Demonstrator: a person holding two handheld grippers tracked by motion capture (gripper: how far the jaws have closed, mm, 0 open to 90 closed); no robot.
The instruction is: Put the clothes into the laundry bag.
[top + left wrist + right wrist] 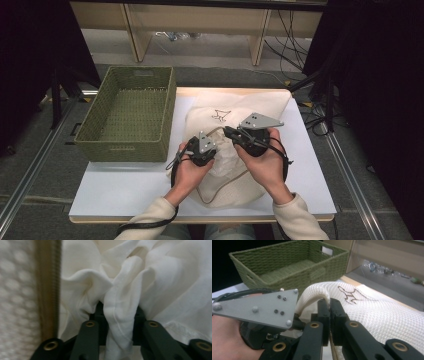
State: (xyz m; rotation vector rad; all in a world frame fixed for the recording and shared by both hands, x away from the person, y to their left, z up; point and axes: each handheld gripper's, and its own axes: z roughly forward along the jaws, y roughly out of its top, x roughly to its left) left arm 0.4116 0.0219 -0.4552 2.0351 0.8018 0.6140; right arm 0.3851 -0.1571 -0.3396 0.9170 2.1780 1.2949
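A white mesh laundry bag with a small dark logo lies on the white table. My right gripper is shut on the bag's thick rim, holding it raised. The jaws are pressed together on that rim. My left gripper sits at the bag's mouth, beside the right one. Its jaws are shut on a bunched fold of white cloth. The bag's mesh is blurred at the left of the left gripper view. The left gripper's grey plate is close in the right gripper view.
A green woven basket stands with nothing in it on the table's left, touching the bag's side; in the right gripper view the basket is just beyond the grippers. Bare table lies in front of the basket. Shelf legs and cables are beyond the far edge.
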